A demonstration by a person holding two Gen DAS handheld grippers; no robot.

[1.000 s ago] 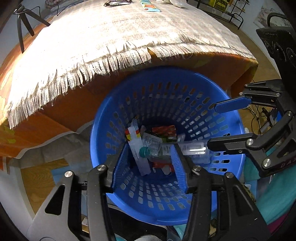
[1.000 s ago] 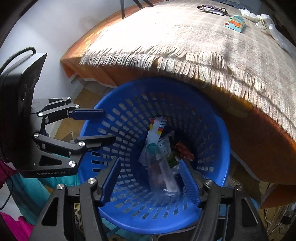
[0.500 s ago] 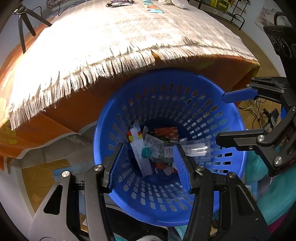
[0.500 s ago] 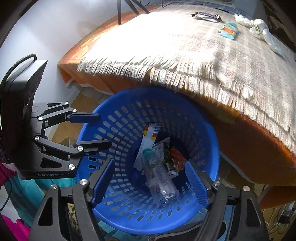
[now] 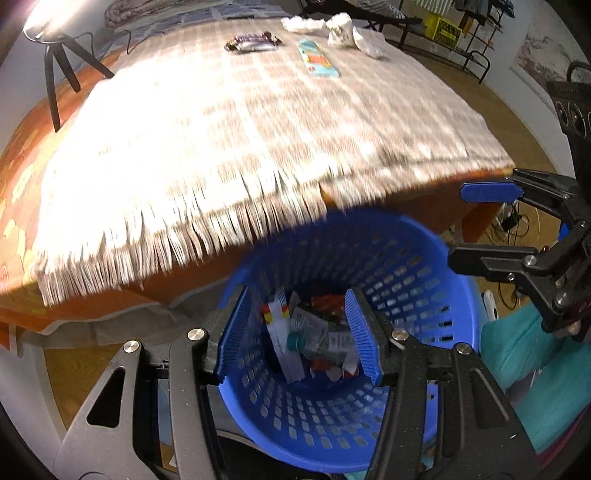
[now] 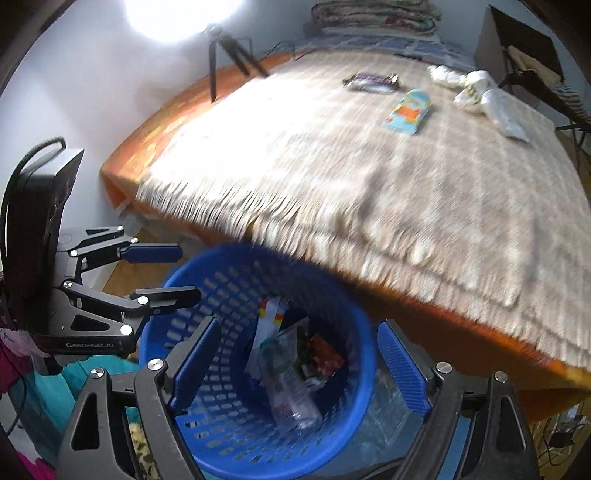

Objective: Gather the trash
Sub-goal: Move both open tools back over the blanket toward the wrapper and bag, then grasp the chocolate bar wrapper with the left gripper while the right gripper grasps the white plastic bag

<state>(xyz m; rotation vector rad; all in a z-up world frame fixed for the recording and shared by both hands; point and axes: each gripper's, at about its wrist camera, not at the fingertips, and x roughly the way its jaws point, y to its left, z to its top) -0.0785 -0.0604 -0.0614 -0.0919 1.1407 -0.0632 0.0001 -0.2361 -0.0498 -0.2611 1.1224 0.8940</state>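
1. Left wrist view: the left claw (image 5: 299, 332) is spread and holds nothing, above the blue basket (image 5: 436, 376) that stands on the floor against the bed (image 5: 258, 147). A bottle (image 5: 314, 339) and wrappers (image 5: 280, 332) lie inside the basket. The right claw (image 5: 472, 225), also spread and empty, is over the basket's far rim.
2. Left wrist view, risk: remaining trash lies well apart at the far end of the bed, namely a teal packet (image 5: 318, 59), a dark wrapper (image 5: 253, 42) and crumpled white paper (image 5: 349, 33). A long reach may drag the fringed blanket (image 5: 166, 240).
3. Right wrist view: the right claw (image 6: 301, 363) is spread over the basket (image 6: 207, 435); the left claw (image 6: 166, 273) sits near the rim.
4. Right wrist view, risk: a claw may knock the rim and tip the basket. The thin teal packet (image 6: 408, 110) lies flat, so the pads may slide off or pinch cloth.
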